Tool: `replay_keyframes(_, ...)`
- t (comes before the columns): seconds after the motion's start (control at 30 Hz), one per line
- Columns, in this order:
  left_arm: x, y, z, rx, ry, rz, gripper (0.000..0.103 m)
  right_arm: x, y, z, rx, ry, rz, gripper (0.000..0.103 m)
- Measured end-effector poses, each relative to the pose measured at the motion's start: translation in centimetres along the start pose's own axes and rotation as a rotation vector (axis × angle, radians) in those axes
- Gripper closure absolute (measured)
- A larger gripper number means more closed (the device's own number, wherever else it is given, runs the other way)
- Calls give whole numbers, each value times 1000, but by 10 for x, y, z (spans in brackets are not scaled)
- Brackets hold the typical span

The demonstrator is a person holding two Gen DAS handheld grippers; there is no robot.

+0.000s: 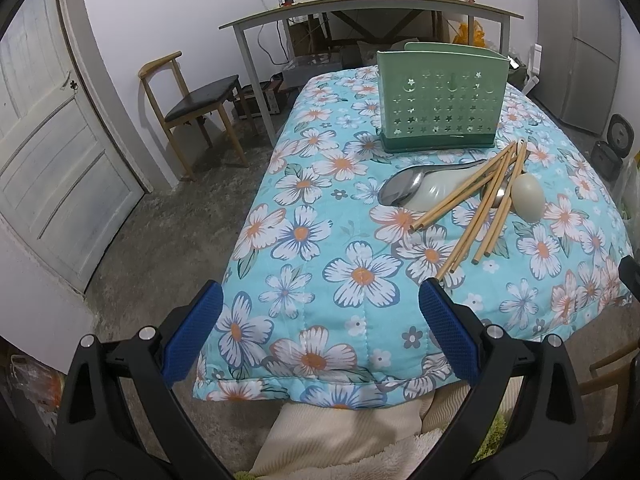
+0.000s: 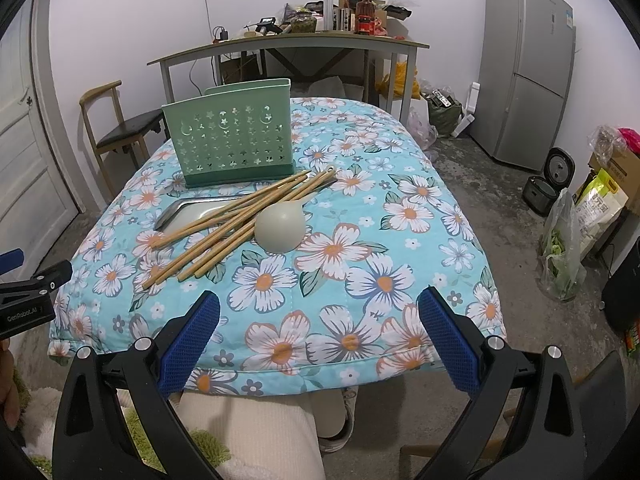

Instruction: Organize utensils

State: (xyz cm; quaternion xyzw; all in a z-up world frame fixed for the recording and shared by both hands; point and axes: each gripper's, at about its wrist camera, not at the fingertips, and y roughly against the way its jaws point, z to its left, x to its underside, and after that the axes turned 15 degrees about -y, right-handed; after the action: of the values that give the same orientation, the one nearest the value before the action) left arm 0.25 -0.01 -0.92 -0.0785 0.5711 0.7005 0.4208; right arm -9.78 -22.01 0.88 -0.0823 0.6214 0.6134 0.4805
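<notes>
A green perforated utensil holder [image 1: 440, 100] [image 2: 232, 140] stands upright on the flowered blue quilt [image 1: 320, 240] [image 2: 360, 272]. In front of it lies a loose pile: several wooden chopsticks [image 1: 480, 200] [image 2: 224, 224], a metal spoon [image 1: 404, 188] [image 2: 188, 208] and a pale green spoon [image 1: 528, 196] [image 2: 280, 228]. My left gripper [image 1: 320, 332] hovers open over the quilt's near edge, its right pad close to the chopstick tips. My right gripper [image 2: 320, 332] is open over the near edge too, empty, with the pile ahead and to its left.
A wooden chair [image 1: 192, 104] and a cluttered desk [image 2: 288, 40] stand behind the table. A grey fridge [image 2: 528, 72], a rice cooker [image 2: 548, 188] and bags [image 2: 564, 248] sit on the floor at the right. A white door [image 1: 52, 160] is at the left. A person's lap in cream fabric [image 2: 256, 432] is below.
</notes>
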Motion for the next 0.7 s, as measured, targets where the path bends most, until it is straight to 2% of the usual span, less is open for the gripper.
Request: replay_keyframes(0.7,1,0,1,5,3,2,8,-1,0,-1,0,-1,1,6)
